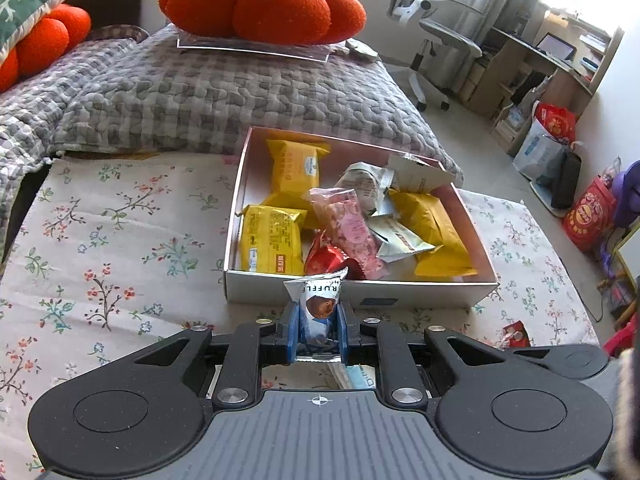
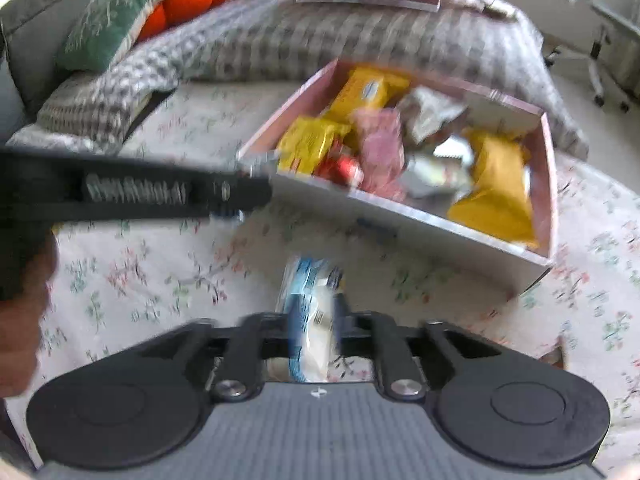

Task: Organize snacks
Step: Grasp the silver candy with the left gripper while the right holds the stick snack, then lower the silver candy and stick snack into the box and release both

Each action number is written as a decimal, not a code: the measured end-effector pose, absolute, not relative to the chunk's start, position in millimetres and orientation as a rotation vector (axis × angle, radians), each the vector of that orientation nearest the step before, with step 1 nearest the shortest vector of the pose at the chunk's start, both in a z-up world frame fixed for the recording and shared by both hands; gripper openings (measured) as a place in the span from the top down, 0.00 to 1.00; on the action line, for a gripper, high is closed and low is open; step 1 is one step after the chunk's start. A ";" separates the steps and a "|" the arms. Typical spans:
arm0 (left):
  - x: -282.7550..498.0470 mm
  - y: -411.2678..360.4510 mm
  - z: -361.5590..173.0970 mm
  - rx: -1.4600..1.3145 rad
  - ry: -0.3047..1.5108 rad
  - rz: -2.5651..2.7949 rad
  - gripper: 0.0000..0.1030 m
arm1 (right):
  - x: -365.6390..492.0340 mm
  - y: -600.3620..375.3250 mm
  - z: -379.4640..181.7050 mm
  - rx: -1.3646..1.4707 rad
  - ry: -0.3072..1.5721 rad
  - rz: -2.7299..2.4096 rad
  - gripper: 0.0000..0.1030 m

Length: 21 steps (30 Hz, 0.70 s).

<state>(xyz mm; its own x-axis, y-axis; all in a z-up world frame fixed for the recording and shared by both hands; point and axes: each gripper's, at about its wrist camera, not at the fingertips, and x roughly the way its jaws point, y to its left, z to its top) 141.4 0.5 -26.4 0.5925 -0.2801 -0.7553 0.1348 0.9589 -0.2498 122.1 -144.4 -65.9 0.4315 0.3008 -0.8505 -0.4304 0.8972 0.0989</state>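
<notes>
A shallow white box [image 1: 400,292] with a pink inside stands on the floral cloth and holds several snack packets: yellow ones [image 1: 272,240], a pink one [image 1: 348,224], a red one [image 1: 324,258]. My left gripper [image 1: 318,320] is shut on a white truffle packet [image 1: 318,300], held just in front of the box's near wall. In the blurred right wrist view, my right gripper [image 2: 316,320] is shut on a blue and white packet [image 2: 312,300], short of the box [image 2: 420,236]. The left gripper's body [image 2: 132,192] crosses that view at left.
A grey checked blanket [image 1: 200,92] and orange pumpkin cushions [image 1: 260,4] lie behind the box. A small red packet [image 1: 516,334] lies on the cloth at right. An office chair [image 1: 440,36], a desk and bags [image 1: 588,216] stand beyond the right edge.
</notes>
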 end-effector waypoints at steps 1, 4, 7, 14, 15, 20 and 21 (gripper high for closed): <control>141.5 1.2 -26.4 -0.175 0.906 -0.241 0.84 | 122.8 -141.4 -70.5 -0.154 1.040 0.447 0.58; 142.4 4.2 -26.1 -0.187 0.901 -0.237 0.84 | 124.1 -134.1 -82.6 -0.151 1.068 0.457 0.55; 143.7 7.4 -27.2 -0.199 0.899 -0.227 0.84 | 123.3 -125.4 -87.4 -0.168 1.085 0.471 0.61; 144.1 10.7 -25.8 -0.223 0.884 -0.221 0.84 | 122.3 -119.8 -86.6 -0.247 1.062 0.413 0.83; 144.2 10.9 -24.4 -0.227 0.878 -0.223 0.84 | 122.1 -122.9 -84.3 -0.244 1.057 0.411 0.83; 147.7 8.1 -15.8 -0.250 0.837 -0.233 0.84 | 118.4 -144.2 -53.9 -0.143 1.003 0.432 0.83; 149.5 6.4 -13.6 -0.252 0.822 -0.236 0.84 | 120.1 -151.6 -44.2 -0.101 0.980 0.426 0.83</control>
